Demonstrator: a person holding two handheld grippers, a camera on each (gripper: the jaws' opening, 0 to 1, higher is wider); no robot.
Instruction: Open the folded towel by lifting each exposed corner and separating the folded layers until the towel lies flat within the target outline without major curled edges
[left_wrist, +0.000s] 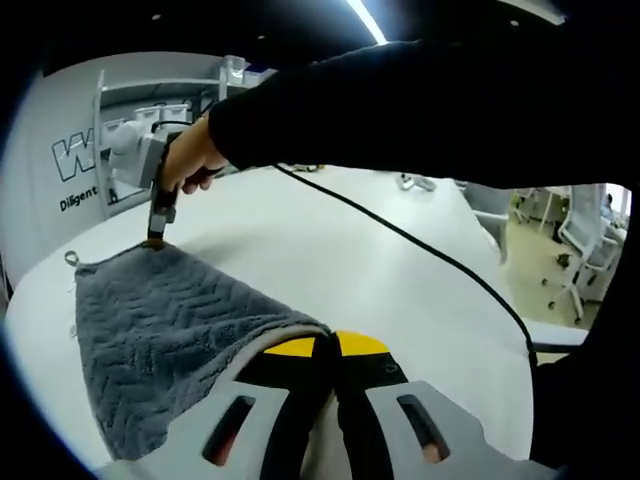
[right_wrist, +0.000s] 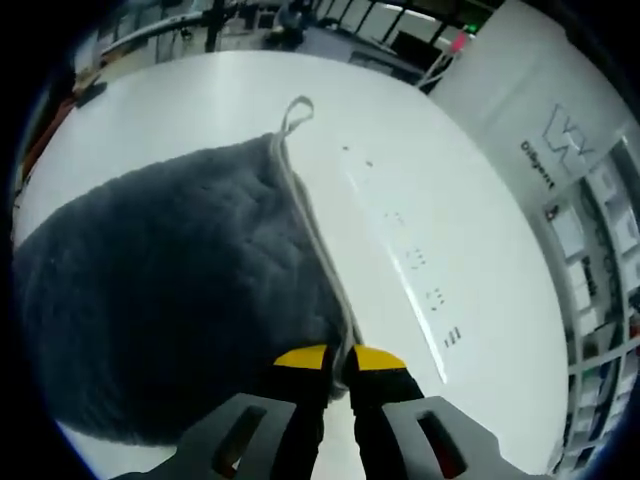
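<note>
- Grey terry cloth with a zigzag pile: the towel (left_wrist: 170, 340) lies on the white table (left_wrist: 400, 280), spreading ahead and to the left of the left gripper (left_wrist: 333, 352), whose yellow-tipped jaws are together on the near corner, the fabric bunching up into them.
- In the right gripper view the towel (right_wrist: 170, 290) lies mostly to the left of the right gripper (right_wrist: 340, 362); its pale bound edge runs straight away from the jaws, which are pinched together on that hem.
- At the far end of that hem a small hanging loop (right_wrist: 297, 108) lies flat on the table (right_wrist: 450, 200).
- In the left gripper view the right gripper (left_wrist: 157, 236) comes down on the far corner, held by a hand (left_wrist: 190, 155) in a dark sleeve (left_wrist: 420, 110); a black cable (left_wrist: 420, 245) trails across the table beyond the towel.
- Handling, as a judgement: soft, limp and light, so it will sag and fold between grips, not hold a shape; the pile should not slip from closed jaws.
- Corners and the stitched hem look like the firmest places to hold; pulling the two held corners apart should tension the edge.
- No target outline can be made out.
</note>
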